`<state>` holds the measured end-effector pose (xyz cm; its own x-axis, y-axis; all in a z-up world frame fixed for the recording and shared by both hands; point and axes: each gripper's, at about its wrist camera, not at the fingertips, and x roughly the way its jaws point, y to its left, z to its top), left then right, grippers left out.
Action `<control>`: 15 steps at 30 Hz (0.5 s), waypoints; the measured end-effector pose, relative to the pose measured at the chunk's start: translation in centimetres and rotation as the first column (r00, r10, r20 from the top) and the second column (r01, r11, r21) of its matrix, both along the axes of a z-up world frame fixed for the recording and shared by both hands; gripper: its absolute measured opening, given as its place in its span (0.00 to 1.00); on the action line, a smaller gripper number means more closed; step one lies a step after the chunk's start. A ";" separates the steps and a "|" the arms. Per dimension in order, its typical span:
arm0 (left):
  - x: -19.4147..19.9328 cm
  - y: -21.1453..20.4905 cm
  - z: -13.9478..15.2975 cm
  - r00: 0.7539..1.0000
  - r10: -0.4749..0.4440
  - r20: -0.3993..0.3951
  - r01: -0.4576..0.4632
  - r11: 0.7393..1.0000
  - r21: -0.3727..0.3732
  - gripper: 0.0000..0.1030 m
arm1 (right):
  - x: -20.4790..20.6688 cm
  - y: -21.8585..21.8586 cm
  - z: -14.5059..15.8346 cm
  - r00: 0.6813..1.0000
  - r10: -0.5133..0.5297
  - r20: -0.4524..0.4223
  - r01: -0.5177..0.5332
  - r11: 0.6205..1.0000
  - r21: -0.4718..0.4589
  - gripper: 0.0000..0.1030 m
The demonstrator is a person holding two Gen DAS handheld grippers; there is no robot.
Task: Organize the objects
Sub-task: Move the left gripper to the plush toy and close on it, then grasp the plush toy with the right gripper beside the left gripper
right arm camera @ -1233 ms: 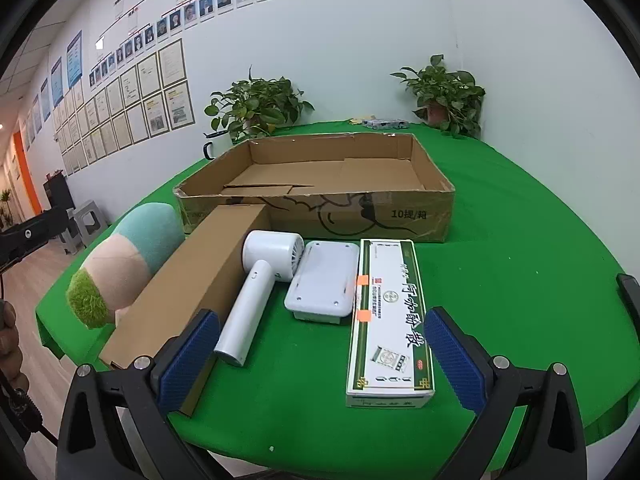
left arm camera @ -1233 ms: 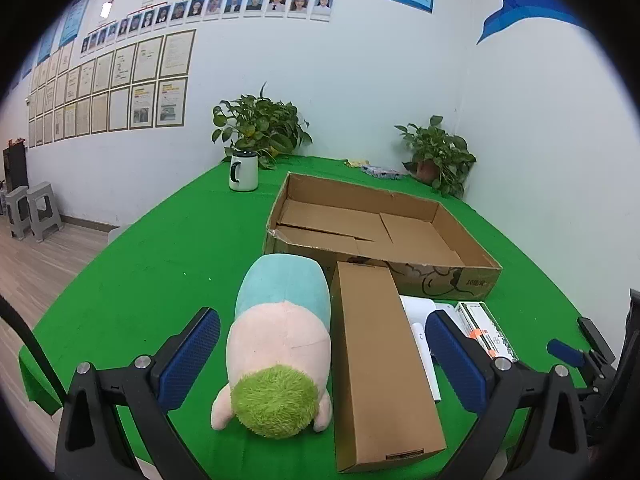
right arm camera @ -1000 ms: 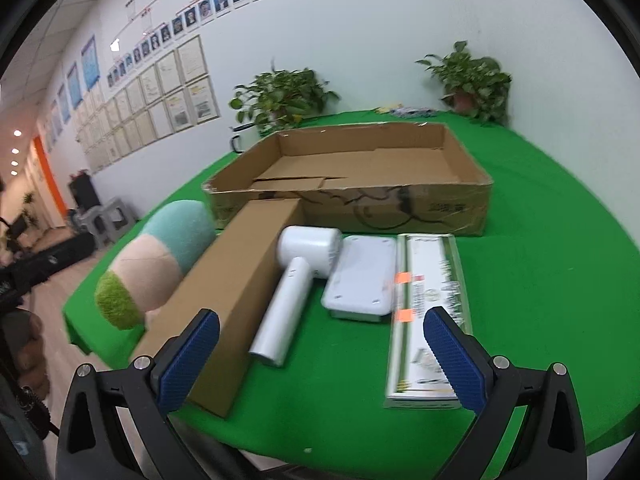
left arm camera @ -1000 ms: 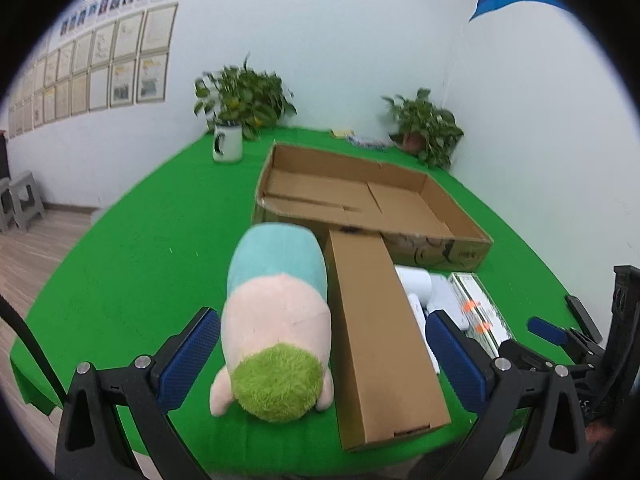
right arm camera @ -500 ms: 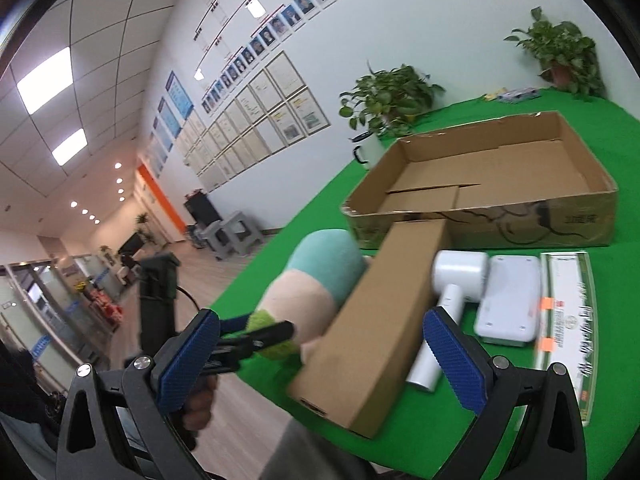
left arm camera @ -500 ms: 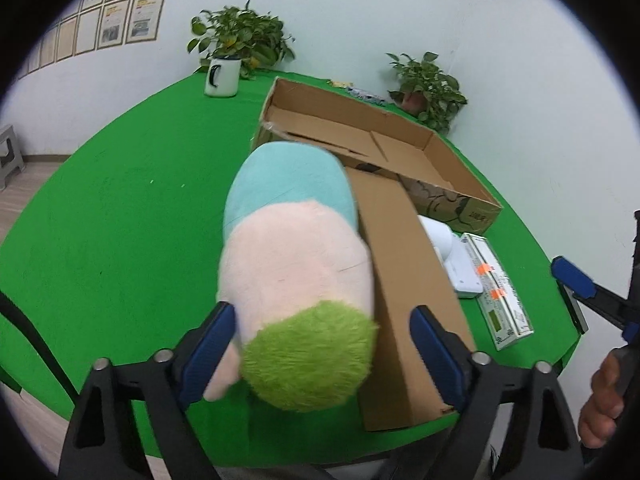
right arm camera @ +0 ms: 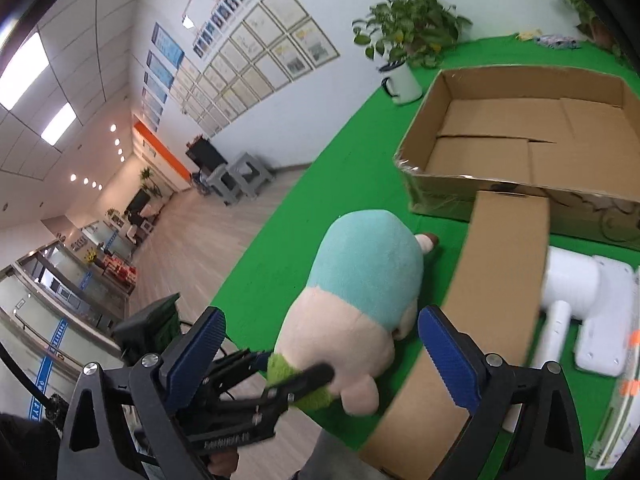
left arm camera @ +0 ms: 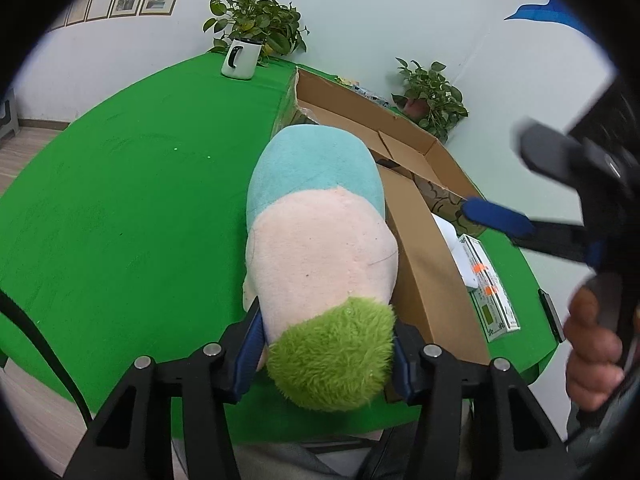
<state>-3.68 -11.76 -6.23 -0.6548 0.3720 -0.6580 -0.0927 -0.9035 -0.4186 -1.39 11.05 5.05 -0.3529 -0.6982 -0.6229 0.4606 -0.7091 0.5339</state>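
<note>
A plush toy [left arm camera: 320,240] with a teal, pink and green body lies at the near edge of the green table [left arm camera: 132,200]. My left gripper [left arm camera: 326,348] is shut on its green end; it also shows in the right wrist view [right arm camera: 296,376], gripping the plush toy [right arm camera: 360,292]. My right gripper [right arm camera: 320,356] is open and empty, hovering above the plush; one blue finger [left arm camera: 496,216] shows in the left wrist view. A long closed cardboard box [left arm camera: 432,264] lies right of the plush. A large open cardboard box [right arm camera: 520,136] stands behind.
A white hair dryer [right arm camera: 568,292], a white flat device [right arm camera: 608,340] and a green-white carton [left arm camera: 488,284] lie right of the long box. A white mug [left arm camera: 240,58] and potted plants [left arm camera: 432,96] stand at the table's back. The table edge is close below.
My left gripper moved forward and closed on the plush's green end. My right gripper swung left from the white items to above the plush, still open.
</note>
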 end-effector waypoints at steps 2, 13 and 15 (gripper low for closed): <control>0.7 -0.5 0.1 1.000 0.001 0.002 -0.001 1.000 0.004 0.51 | -1.4 -2.7 -0.1 0.999 0.029 0.026 -0.030 0.999 0.041 0.95; 3.8 -2.3 -0.1 0.999 0.047 0.009 -0.047 0.998 0.043 0.50 | -4.1 -13.1 -4.7 0.988 0.050 0.144 -0.093 0.946 0.311 0.90; 3.9 -2.3 -0.1 0.998 0.055 0.006 -0.055 0.998 0.042 0.50 | -3.7 -14.2 -5.4 0.990 0.051 0.132 -0.098 0.924 0.370 0.88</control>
<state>0.26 -14.09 -6.35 -0.6715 0.3632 -0.6458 -0.0412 -0.8886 -0.4569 -5.09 -3.19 -0.35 -0.2168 -0.4273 -0.8777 0.4698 -0.8338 0.2899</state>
